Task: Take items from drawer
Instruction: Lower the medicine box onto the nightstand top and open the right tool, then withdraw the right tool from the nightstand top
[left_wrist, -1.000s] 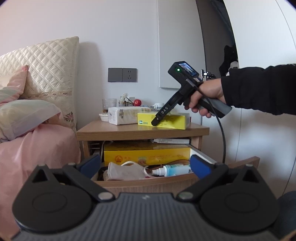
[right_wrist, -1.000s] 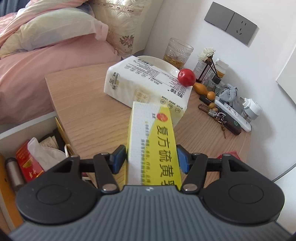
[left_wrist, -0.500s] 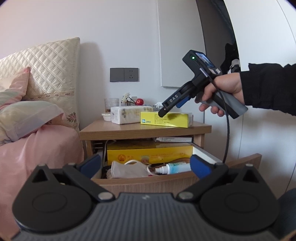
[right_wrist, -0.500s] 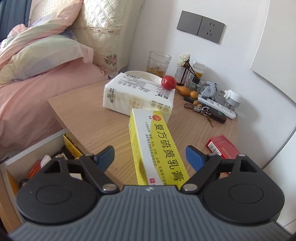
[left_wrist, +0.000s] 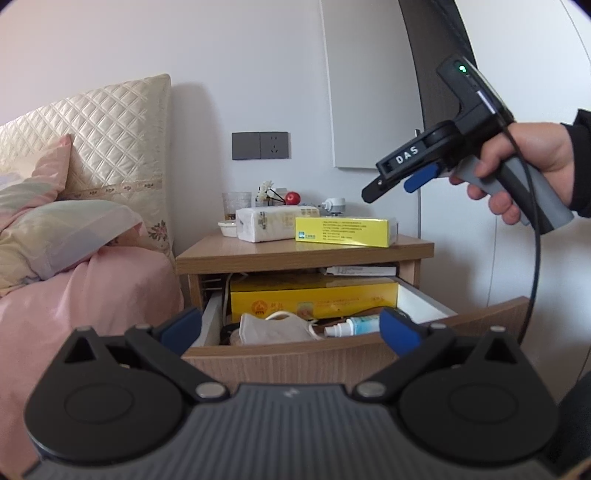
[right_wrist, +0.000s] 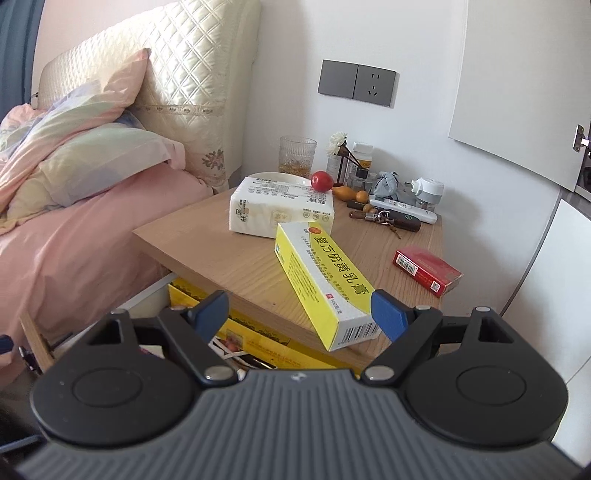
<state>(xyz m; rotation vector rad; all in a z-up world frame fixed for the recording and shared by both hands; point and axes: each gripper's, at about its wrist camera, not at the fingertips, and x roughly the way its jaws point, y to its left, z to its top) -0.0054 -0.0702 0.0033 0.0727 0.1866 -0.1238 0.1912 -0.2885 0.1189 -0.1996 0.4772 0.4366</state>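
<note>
A pink-sheeted bed (right_wrist: 74, 236) sits beside my wooden desk (right_wrist: 229, 254), whose drawer (left_wrist: 354, 354) is pulled open with a large yellow box (left_wrist: 314, 297), a white face mask (left_wrist: 273, 328) and a small spray bottle (left_wrist: 354, 326) inside. On the desk, the long yellow ointment box (right_wrist: 325, 277) lies flat, one end touching a white tissue pack (right_wrist: 280, 210), its other end overhanging the front edge. My right fingers (right_wrist: 299, 317) are spread wide and empty, raised just short of that box, while my left fingers (left_wrist: 291, 328) hang released, holding nothing, before the drawer.
</note>
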